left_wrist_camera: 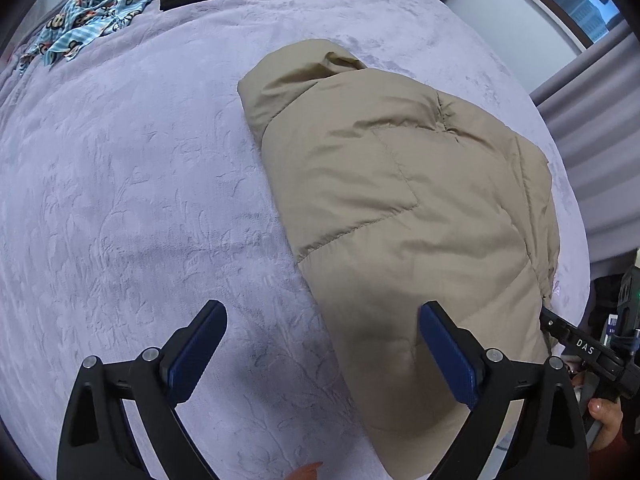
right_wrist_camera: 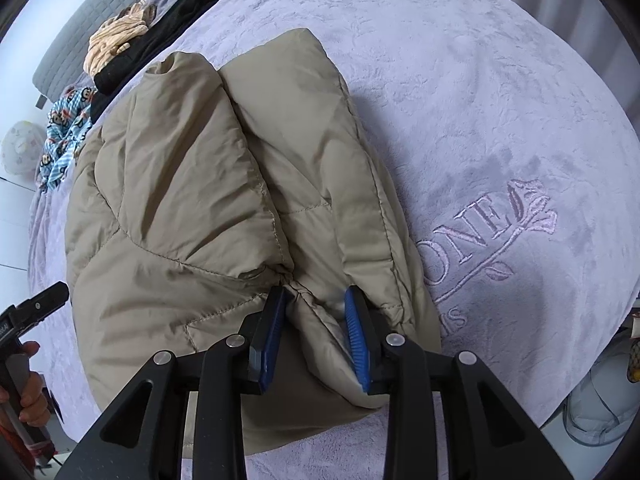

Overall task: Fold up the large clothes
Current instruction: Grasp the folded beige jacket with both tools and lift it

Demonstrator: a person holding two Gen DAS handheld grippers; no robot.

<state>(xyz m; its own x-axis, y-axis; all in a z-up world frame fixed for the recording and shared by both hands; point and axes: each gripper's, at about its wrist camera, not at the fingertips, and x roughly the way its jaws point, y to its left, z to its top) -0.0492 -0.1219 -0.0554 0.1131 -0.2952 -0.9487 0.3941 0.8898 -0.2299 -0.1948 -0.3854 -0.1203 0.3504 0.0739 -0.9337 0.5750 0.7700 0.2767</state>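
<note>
The right hand-held gripper [right_wrist_camera: 316, 332] pinches a gathered fold of the puffy beige jacket [right_wrist_camera: 208, 208], centre-left on the bed [right_wrist_camera: 500, 100]. The left hand-held gripper [left_wrist_camera: 320, 356] gapes empty. Soft, slick, springy; grasp seams.

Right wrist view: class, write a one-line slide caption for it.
Right gripper pinches a fold of the tan padded jacket on the lilac blanket.

Left gripper [left_wrist_camera: 322, 354] agape, right gripper [right_wrist_camera: 314, 334] clamped
</note>
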